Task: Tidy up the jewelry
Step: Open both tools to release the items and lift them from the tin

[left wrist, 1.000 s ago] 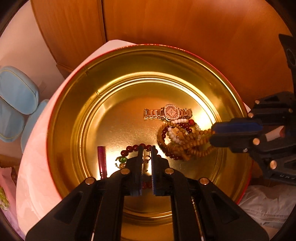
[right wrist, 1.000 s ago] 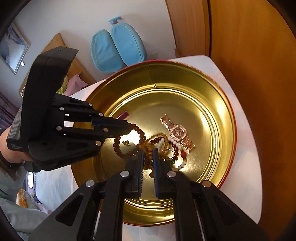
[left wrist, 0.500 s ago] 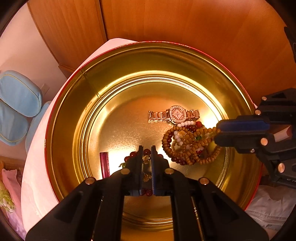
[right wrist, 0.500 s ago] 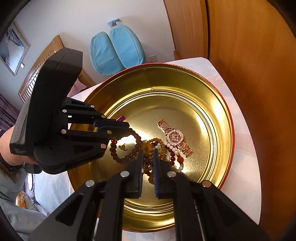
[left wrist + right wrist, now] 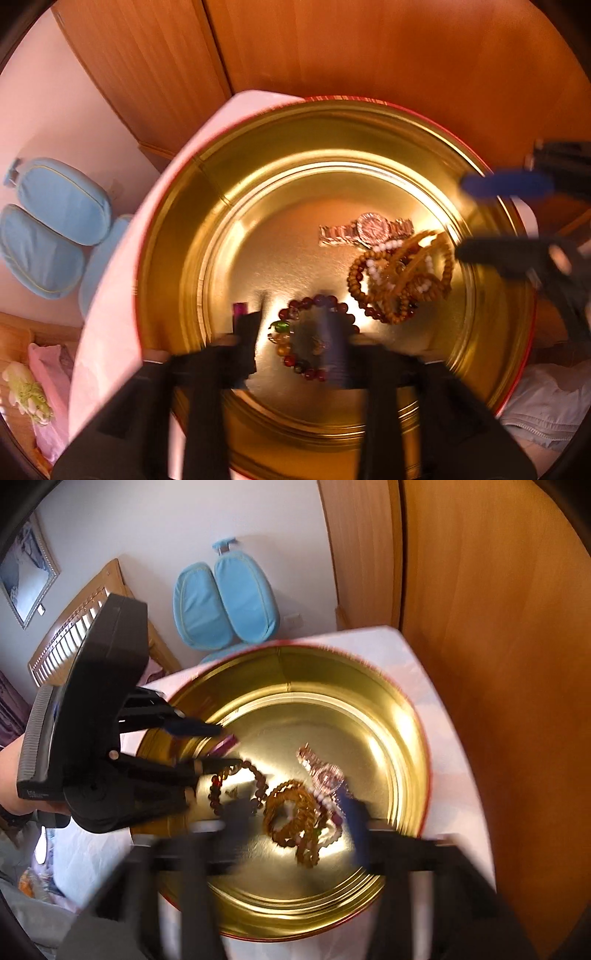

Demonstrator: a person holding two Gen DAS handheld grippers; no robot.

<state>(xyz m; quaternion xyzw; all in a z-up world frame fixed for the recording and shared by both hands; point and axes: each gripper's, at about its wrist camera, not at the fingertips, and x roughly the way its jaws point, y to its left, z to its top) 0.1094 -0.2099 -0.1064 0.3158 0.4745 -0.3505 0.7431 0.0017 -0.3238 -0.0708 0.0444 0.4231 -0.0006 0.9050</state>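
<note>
My left gripper [image 5: 295, 339] is opening its jaws over the red bead bracelet [image 5: 314, 336] lying in the gold tin [image 5: 332, 122]. My right gripper [image 5: 295, 819] is opening over the tangled wooden beads [image 5: 295, 812]. The watch [image 5: 369, 230] lies crosswise. Only the right view shows my hand [image 5: 14, 775]. No writing is readable.

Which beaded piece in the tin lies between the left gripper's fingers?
The dark red bead bracelet, a single open loop lying apart near the left gripper, whose jaws are opening. The tan wooden beads lie tangled beside the watch.
</note>
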